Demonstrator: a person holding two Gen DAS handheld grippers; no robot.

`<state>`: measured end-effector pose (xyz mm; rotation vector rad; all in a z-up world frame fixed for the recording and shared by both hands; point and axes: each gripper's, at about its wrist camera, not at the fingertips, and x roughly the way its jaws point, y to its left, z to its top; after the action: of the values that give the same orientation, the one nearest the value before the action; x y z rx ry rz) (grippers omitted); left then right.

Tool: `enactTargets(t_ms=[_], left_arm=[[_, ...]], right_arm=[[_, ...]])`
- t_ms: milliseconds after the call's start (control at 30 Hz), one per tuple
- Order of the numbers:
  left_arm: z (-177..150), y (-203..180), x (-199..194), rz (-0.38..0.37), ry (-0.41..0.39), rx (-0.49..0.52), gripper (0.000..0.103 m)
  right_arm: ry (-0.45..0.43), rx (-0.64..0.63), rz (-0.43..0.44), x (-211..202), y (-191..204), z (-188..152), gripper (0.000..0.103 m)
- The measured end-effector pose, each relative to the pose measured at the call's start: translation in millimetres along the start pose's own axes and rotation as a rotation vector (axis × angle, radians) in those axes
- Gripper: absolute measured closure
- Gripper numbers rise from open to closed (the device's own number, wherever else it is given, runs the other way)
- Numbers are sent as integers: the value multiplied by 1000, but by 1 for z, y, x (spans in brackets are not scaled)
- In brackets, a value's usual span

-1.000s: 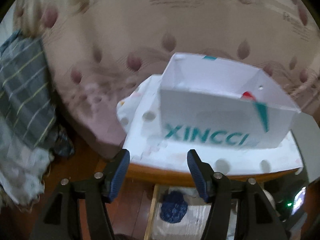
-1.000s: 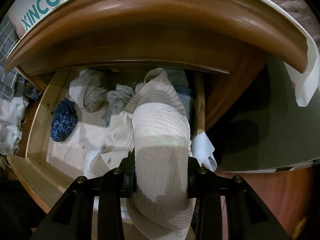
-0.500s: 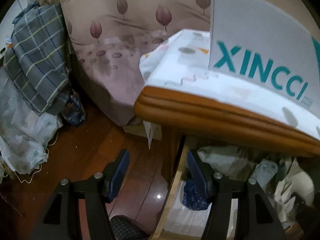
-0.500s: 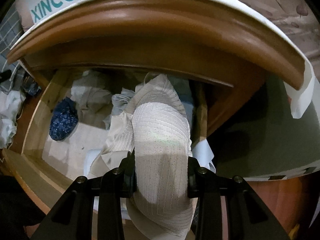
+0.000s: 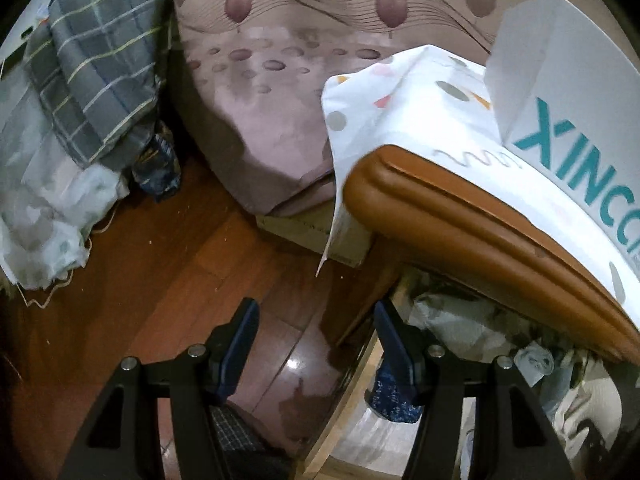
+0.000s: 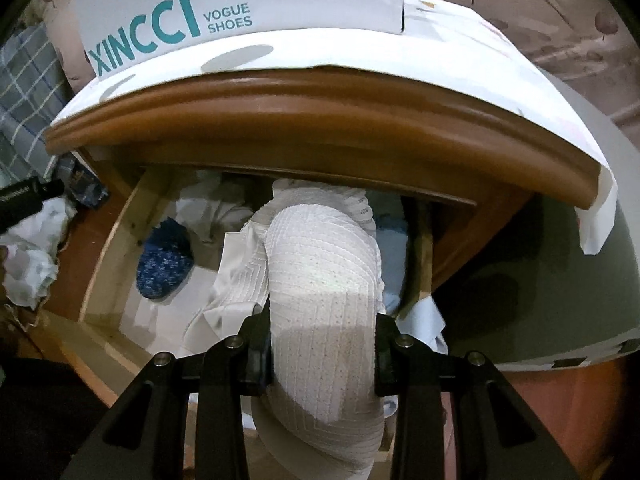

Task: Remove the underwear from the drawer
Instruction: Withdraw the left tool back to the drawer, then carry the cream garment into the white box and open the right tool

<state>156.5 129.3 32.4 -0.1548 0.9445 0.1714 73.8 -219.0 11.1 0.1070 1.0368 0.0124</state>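
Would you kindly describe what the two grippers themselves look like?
Both have matte black angular frames with triangular cut-outs and silver round bolts. The left gripper carries dark blue ribbed pads; the right gripper has dark pads, mostly hidden. No cables, markings or sleeves show.

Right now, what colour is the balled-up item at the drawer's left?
Speckled dark blue bundle, clearest in the right wrist view.

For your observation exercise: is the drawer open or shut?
Open: the drawer stands pulled out beneath the nightstand top, clothes visible inside.
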Motion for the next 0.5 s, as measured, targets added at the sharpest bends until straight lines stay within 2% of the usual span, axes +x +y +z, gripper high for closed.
enactTargets(t_ms=[133,300,500], left_arm=[[2,7,2,13,12,-29,41],[4,14,5,7,29,-52,41],[6,19,3,4,21,-67,41]], right_arm=[[6,-19,30,-22,6,5,71],[44,57,178,-52,3,21,71],[87,54,237,-88,8,28,71]])
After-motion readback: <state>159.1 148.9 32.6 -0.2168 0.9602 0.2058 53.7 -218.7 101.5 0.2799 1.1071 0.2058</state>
